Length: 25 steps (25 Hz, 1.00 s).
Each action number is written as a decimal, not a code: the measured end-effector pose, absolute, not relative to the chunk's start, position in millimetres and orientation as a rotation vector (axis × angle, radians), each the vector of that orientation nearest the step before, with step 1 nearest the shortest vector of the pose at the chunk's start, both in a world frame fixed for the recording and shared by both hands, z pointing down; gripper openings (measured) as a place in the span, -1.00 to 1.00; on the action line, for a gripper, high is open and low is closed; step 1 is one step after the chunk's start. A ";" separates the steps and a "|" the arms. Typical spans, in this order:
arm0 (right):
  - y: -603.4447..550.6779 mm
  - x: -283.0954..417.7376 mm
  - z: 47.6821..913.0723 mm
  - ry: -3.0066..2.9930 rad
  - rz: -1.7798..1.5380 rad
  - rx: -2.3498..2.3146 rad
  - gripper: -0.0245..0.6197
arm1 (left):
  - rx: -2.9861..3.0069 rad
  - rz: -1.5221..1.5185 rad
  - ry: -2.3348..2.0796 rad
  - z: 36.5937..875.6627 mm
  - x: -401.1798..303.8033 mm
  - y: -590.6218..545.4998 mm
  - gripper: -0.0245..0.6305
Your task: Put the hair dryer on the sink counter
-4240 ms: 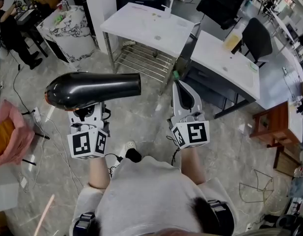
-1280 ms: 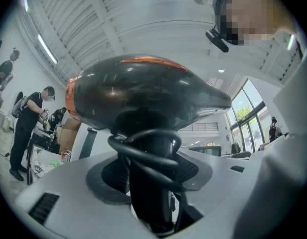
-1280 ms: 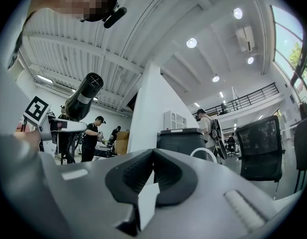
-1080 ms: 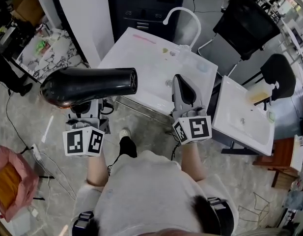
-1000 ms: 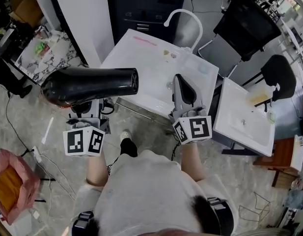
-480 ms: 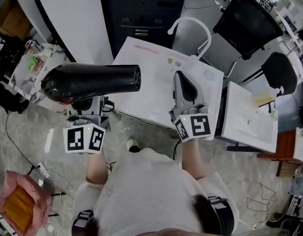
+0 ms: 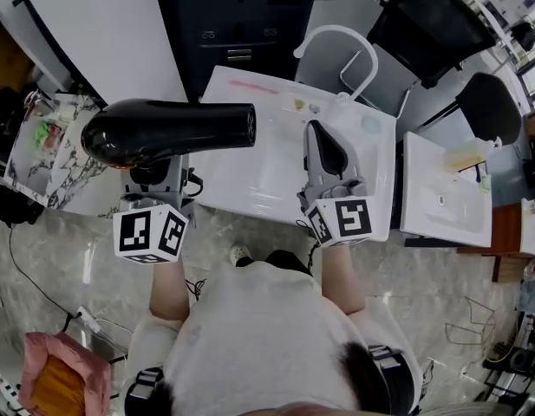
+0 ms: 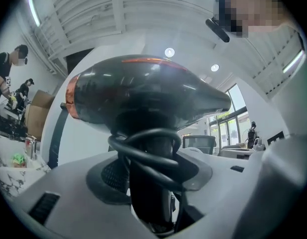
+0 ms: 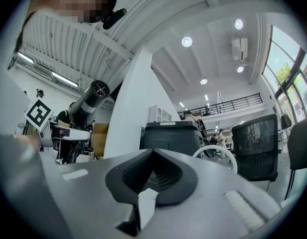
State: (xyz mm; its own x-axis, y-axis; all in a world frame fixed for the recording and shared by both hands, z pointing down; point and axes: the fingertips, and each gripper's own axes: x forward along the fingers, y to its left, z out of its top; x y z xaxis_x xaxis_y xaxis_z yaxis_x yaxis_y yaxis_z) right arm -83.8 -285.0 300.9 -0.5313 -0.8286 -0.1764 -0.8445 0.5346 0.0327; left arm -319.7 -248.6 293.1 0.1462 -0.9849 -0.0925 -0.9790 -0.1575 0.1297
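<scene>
A black hair dryer (image 7: 167,131) lies level with its nozzle pointing right, above the left edge of the white sink counter (image 7: 276,185). My left gripper (image 7: 159,176) is shut on its handle from below. In the left gripper view the dryer (image 8: 143,91) fills the frame, and its black cord (image 8: 143,156) loops round the handle between the jaws of the left gripper (image 8: 151,183). My right gripper (image 7: 319,133) hovers over the counter's middle, shut and holding nothing. From the right gripper view (image 9: 152,156) the dryer (image 9: 91,101) shows at the left.
A curved white faucet (image 7: 336,46) rises at the counter's far edge. A second white counter (image 7: 445,202) stands to the right, with black chairs (image 7: 488,102) behind it. A black cabinet (image 7: 241,16) and a white wall panel (image 7: 85,24) lie beyond. A pink bag (image 7: 63,388) sits on the floor.
The sink counter has come closer and now lies under both grippers. The grippers keep the same pose, and the dryer stays in the left one.
</scene>
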 end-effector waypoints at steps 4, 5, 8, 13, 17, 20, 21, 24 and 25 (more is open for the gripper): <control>-291.7 -83.5 313.4 2.638 0.138 -1.490 -0.89 | 2.344 -0.188 -1.928 316.7 -316.8 -273.0 -0.18; -293.4 -81.8 316.3 2.638 0.130 -1.503 -0.89 | 2.339 -0.174 -1.902 324.1 -314.8 -278.5 -0.18; -299.6 -76.2 325.5 2.644 0.105 -1.536 -0.89 | 2.314 -0.112 -1.840 349.0 -308.5 -295.4 -0.19; -315.4 -69.2 340.6 2.644 0.048 -1.561 -0.89 | 2.262 -0.006 -1.751 392.6 -295.5 -321.0 -0.19; -329.7 -64.0 344.9 2.651 0.035 -1.562 -0.89 | 2.225 0.085 -1.703 424.1 -284.3 -339.9 -0.19; -341.7 -56.5 345.8 2.645 0.028 -1.568 -0.89 | 2.199 0.156 -1.685 444.8 -277.8 -355.3 -0.19; -345.6 -53.6 346.4 2.642 0.024 -1.571 -0.89 | 2.190 0.179 -1.680 451.3 -275.8 -360.4 -0.20; -357.3 -44.7 349.3 2.637 0.010 -1.584 -0.89 | 2.165 0.248 -1.663 470.4 -269.4 -375.1 -0.20; -361.4 -42.0 350.2 2.635 0.006 -1.587 -0.89 | 2.158 0.268 -1.654 476.3 -267.0 -380.0 -0.20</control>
State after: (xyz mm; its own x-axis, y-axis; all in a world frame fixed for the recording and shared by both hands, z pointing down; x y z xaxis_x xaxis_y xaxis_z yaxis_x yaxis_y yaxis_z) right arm -42.0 -361.4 350.2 -0.4658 -0.8830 -0.0582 -0.8832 0.4680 -0.0308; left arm -267.0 -380.0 476.3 0.2787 -0.8779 0.3893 -0.9559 -0.2145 0.2007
